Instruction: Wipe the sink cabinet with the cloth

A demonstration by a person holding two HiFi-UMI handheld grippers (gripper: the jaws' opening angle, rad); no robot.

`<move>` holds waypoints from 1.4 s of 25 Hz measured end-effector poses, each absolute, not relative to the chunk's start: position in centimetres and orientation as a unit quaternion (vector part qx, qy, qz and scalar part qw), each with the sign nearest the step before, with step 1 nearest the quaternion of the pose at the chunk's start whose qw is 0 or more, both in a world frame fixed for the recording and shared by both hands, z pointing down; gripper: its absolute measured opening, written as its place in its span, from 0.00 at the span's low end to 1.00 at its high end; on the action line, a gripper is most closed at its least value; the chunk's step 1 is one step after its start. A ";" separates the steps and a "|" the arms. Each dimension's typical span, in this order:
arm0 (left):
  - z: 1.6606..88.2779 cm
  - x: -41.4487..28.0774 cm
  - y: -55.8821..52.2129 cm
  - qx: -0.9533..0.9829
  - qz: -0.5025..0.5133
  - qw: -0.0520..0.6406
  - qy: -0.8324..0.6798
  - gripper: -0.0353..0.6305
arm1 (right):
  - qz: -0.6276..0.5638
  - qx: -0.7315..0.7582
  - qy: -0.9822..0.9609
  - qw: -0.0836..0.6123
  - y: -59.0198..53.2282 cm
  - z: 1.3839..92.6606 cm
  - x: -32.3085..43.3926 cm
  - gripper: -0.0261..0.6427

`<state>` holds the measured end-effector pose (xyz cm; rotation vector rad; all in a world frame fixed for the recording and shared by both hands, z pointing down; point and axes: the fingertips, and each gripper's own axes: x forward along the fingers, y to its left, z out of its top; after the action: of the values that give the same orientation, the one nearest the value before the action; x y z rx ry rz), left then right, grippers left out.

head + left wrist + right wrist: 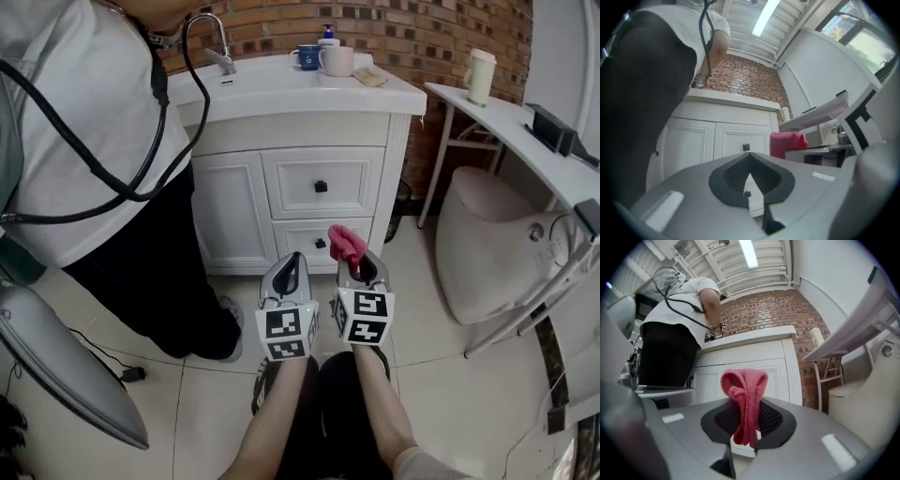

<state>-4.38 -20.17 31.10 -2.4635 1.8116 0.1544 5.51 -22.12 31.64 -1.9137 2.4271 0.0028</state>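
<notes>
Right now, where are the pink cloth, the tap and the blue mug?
pink cloth (pixel 746 397): right gripper view, on its bunched middle fold.
tap (pixel 222 58): head view, on its lower body.
blue mug (pixel 307 56): head view, on its side wall.

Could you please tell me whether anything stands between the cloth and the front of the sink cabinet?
Nothing visible blocks the drawers straight ahead of the cloth, which the right gripper holds. A person stands in front of the left part of the sink cabinet.
</notes>
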 end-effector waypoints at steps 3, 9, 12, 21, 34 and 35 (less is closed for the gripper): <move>31.1 -4.8 -20.3 -0.800 0.037 0.053 0.596 0.08 | 0.001 -0.617 0.786 0.016 -20.9 32.5 5.6 0.14; 31.8 -5.6 -20.2 -0.793 0.039 0.031 0.607 0.08 | 0.014 -0.609 0.793 0.006 -19.4 31.9 6.2 0.14; 31.8 -5.8 -20.2 -0.792 0.043 0.027 0.608 0.08 | 0.010 -0.613 0.790 0.012 -19.1 31.5 6.8 0.14; 31.6 -4.3 -20.2 -0.799 0.048 0.037 0.598 0.08 | 0.005 -0.610 0.792 0.009 -19.2 32.4 7.4 0.14; 31.0 -5.2 -19.8 -0.795 0.055 0.041 0.602 0.08 | 0.008 -0.608 0.794 0.007 -19.2 32.4 7.1 0.14; 31.1 -5.3 -19.8 -0.795 0.056 0.039 0.603 0.08 | 0.008 -0.608 0.794 0.007 -19.2 32.4 7.1 0.14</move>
<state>-5.27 -19.83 31.11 -2.4370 1.8480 0.1725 7.07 -19.20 32.38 -1.9000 2.4831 0.0243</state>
